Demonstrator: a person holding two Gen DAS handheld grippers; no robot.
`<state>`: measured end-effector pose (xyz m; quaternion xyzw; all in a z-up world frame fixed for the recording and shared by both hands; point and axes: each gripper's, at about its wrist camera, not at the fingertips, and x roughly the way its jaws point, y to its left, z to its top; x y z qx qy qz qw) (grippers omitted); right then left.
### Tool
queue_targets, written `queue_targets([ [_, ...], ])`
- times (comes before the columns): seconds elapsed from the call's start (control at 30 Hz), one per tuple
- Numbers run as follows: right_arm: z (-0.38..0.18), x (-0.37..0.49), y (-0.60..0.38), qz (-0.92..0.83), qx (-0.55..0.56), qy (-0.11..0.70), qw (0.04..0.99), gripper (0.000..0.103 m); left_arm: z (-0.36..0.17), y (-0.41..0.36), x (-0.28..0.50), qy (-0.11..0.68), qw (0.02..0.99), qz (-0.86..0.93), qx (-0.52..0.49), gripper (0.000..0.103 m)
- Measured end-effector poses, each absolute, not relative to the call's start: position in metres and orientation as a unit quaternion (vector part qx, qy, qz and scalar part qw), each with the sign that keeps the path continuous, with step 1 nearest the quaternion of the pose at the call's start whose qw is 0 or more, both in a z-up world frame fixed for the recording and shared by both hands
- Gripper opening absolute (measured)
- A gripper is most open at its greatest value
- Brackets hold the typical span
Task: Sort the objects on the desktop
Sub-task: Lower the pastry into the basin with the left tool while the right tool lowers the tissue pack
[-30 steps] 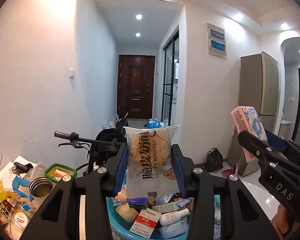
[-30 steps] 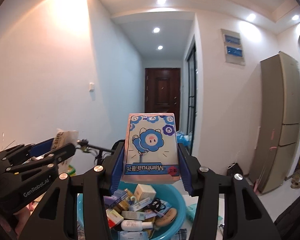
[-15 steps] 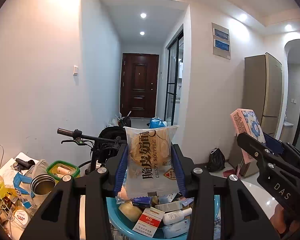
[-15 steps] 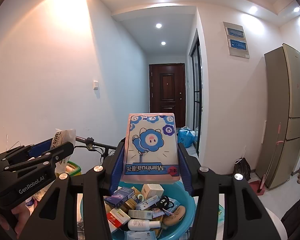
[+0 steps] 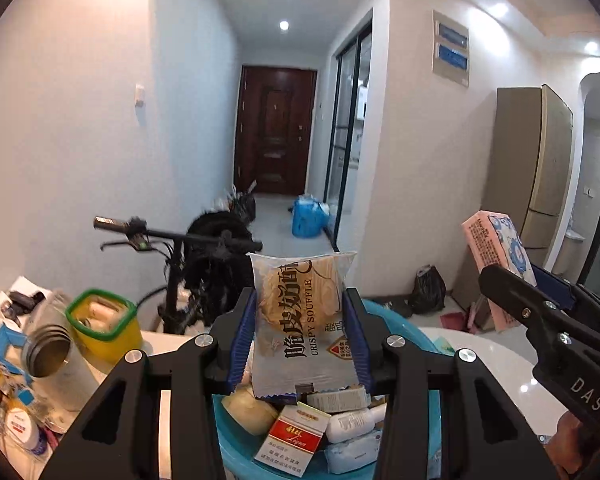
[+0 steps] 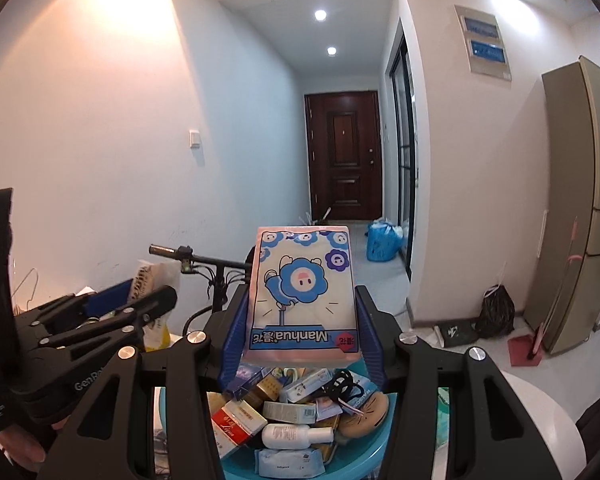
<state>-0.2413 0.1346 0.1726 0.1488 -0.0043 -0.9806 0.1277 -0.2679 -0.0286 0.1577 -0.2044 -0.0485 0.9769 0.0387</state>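
My left gripper (image 5: 298, 336) is shut on a clear Crispy Souffle snack packet (image 5: 302, 316) and holds it upright above a teal basin (image 5: 396, 320). My right gripper (image 6: 300, 328) is shut on a pink and blue Manhua tissue pack (image 6: 304, 292) and holds it upright above the same basin (image 6: 374, 446). The basin holds several small boxes, bottles and packets, among them a red and white box (image 5: 292, 440) and a white bottle (image 6: 296, 436). The right gripper with its pack (image 5: 496, 248) shows at the right of the left wrist view. The left gripper (image 6: 100, 320) shows at the left of the right wrist view.
A white table (image 5: 496, 364) carries the basin. At the left stand a metal cup (image 5: 46, 354), a green-rimmed yellow container (image 5: 102, 322) and mixed clutter. A bicycle (image 5: 204, 256) stands behind the table. A fridge (image 6: 580, 208) is at the right.
Both grippers have tilted down a little while keeping their loads. More of the table, cup and container shows at the left.
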Motion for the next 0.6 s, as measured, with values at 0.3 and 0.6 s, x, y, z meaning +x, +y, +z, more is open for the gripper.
queue_targets([
  [0.3,0.137,-0.288,0.136,-0.969,0.215,-0.001,0.124,0.049,0.122,-0.033,-0.310,-0.049,0.030,0.967,-0.249,0.045],
  [0.6,0.095,-0.320,0.131,-0.953,0.279,0.013,0.116,0.049,0.075,-0.028,-0.349,-0.048,0.022,0.951,-0.304,0.045],
])
